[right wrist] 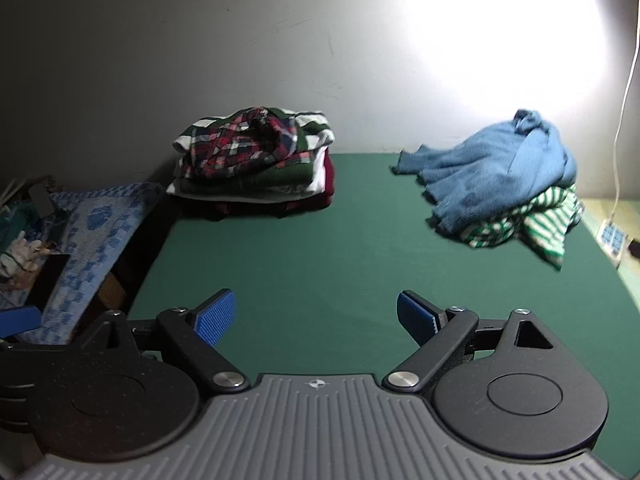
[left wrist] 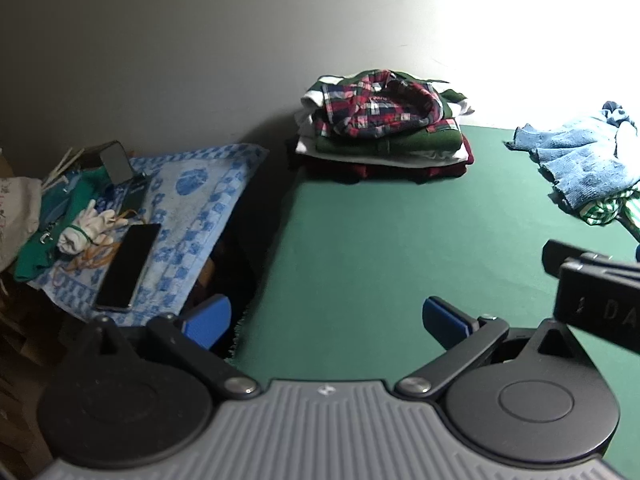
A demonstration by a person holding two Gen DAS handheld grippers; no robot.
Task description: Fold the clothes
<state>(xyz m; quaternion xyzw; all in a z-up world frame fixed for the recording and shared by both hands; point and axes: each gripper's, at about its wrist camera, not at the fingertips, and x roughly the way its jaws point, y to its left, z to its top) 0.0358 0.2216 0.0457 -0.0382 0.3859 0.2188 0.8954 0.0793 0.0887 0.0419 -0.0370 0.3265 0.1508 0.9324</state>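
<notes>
A stack of folded clothes (left wrist: 380, 132) (right wrist: 256, 160), topped by a red plaid shirt, rests at the back left of the green table (left wrist: 380, 260) (right wrist: 320, 248) against the wall. An unfolded heap lies at the back right: a light blue sweater (right wrist: 492, 172) (left wrist: 580, 160) over a green-and-white striped garment (right wrist: 532, 220) (left wrist: 604, 208). My left gripper (left wrist: 326, 320) hovers open over the table's near left edge, nothing between its blue pads. My right gripper (right wrist: 316, 318) is open too, empty, above the near middle. Part of the right gripper's black body (left wrist: 592, 292) shows in the left wrist view.
Left of the table lies a blue patterned towel (left wrist: 192, 216) (right wrist: 92, 232) carrying a black phone (left wrist: 128, 268), white gloves (left wrist: 88, 228), a second phone and green cloth. A dark gap separates towel and table. A white cable (right wrist: 624, 100) hangs down the wall to a power strip (right wrist: 612, 236).
</notes>
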